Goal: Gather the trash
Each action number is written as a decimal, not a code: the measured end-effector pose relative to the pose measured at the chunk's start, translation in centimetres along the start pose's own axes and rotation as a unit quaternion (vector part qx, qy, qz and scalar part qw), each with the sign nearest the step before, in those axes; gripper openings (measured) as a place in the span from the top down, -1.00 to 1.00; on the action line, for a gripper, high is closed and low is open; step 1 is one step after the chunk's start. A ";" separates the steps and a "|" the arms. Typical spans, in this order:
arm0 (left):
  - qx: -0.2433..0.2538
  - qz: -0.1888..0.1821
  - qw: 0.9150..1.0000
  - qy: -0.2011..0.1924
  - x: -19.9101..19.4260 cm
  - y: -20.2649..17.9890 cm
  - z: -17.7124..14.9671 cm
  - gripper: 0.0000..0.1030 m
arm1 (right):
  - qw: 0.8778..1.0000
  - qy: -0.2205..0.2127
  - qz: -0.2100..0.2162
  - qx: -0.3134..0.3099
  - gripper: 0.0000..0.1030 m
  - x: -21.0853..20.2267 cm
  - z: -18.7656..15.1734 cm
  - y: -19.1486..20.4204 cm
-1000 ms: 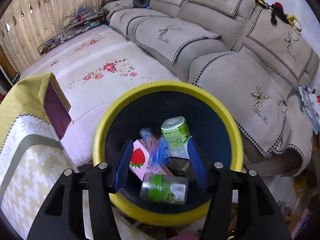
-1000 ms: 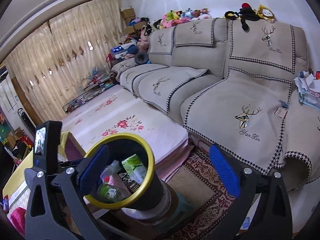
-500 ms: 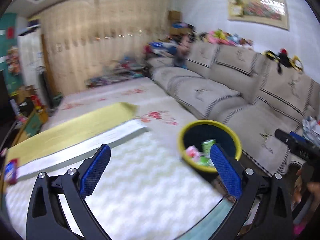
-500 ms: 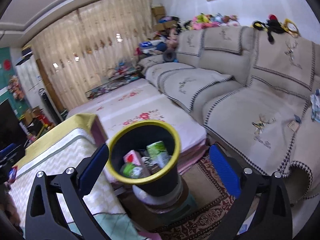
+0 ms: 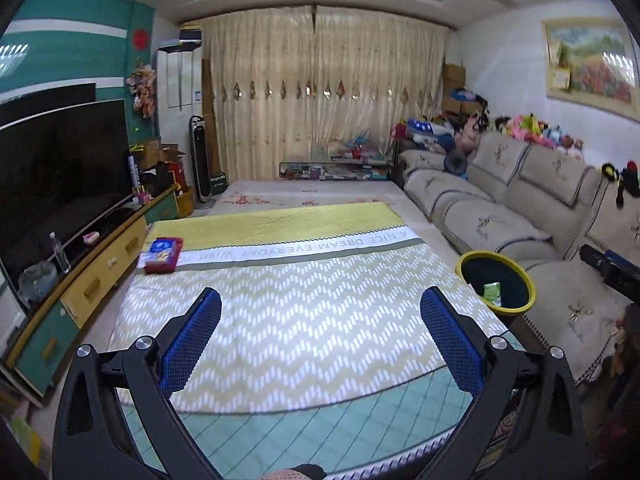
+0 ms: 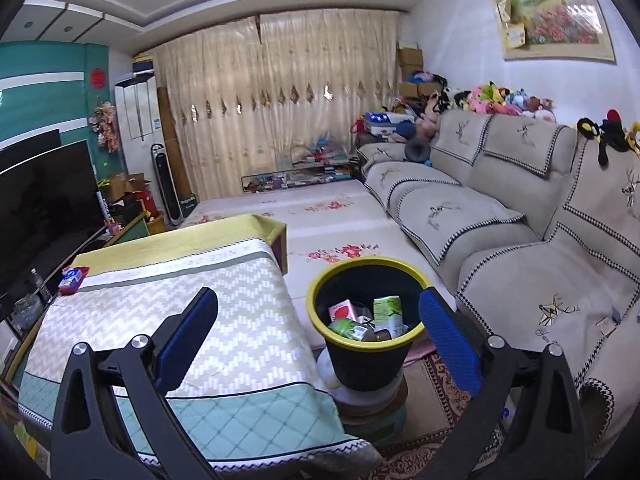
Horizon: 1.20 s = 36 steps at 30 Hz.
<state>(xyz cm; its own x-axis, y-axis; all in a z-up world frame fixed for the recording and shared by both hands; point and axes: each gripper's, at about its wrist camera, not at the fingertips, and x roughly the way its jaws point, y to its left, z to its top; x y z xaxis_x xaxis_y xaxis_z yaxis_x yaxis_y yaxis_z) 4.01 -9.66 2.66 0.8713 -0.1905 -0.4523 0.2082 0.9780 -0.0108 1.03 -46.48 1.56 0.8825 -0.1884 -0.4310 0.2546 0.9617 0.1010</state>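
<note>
Yellow-rimmed and black, the trash bin (image 6: pixel 366 332) stands on the floor between the cloth-covered surface (image 5: pixel 280 304) and the sofa (image 6: pixel 500 216), already holding cartons and a green can. Both the left gripper (image 5: pixel 320 340) and the right gripper (image 6: pixel 318 340) stand wide with nothing between their fingers. By my judgement, the step in hand is looking for the next piece. Only 1 candidate shows: a red and blue packet (image 5: pixel 162 254) at the surface's far left corner, so the left gripper would need a long reach across.
</note>
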 end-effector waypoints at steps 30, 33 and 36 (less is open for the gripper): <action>-0.049 0.071 0.996 -0.009 -3.3 2.8 -2.0 -0.91 | 0.999 0.017 0.014 -0.039 -0.86 -1.2 -1.8 3.1; -0.047 0.073 0.996 -0.012 -3.4 2.7 -1.9 -0.91 | 0.999 0.018 0.013 -0.036 -0.86 -1.1 -1.8 2.7; -0.046 0.072 0.996 -0.012 -3.4 2.5 -1.9 -0.91 | 0.999 0.019 0.013 -0.035 -0.86 -1.0 -1.9 2.7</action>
<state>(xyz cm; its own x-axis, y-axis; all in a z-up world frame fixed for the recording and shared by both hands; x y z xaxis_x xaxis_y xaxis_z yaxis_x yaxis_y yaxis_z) 0.69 -6.35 2.46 0.8998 -0.0476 -0.4337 0.0388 0.9988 -0.0291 0.09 -43.38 0.57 0.8729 -0.1563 -0.4622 0.2022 0.9780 0.0512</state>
